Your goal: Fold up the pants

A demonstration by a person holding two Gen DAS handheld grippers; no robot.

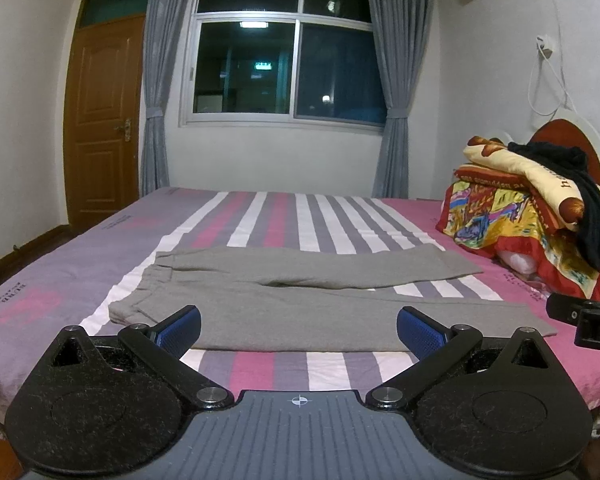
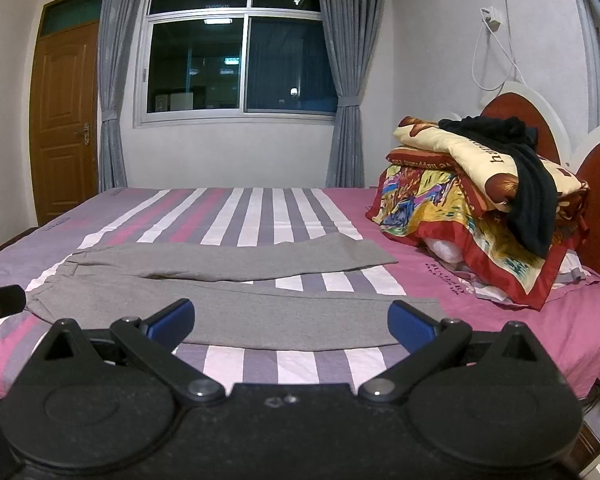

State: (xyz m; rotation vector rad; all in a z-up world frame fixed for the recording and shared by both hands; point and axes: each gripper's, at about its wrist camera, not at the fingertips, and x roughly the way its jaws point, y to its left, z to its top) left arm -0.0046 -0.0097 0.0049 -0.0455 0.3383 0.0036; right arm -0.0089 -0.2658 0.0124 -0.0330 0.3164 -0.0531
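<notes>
Grey pants (image 1: 300, 300) lie flat on the striped bed, waistband to the left and both legs spread toward the right; they also show in the right wrist view (image 2: 236, 300). My left gripper (image 1: 299, 330) is open and empty, above the near edge of the near leg. My right gripper (image 2: 291, 322) is open and empty, also above the near leg, closer to its cuff end. Part of the right gripper shows at the right edge of the left wrist view (image 1: 588, 318).
The bed (image 1: 276, 216) has a pink, purple and white striped sheet. A pile of folded colourful quilts with a black garment on top (image 2: 480, 196) sits at the headboard on the right. A window, grey curtains and a wooden door (image 1: 100, 120) are behind.
</notes>
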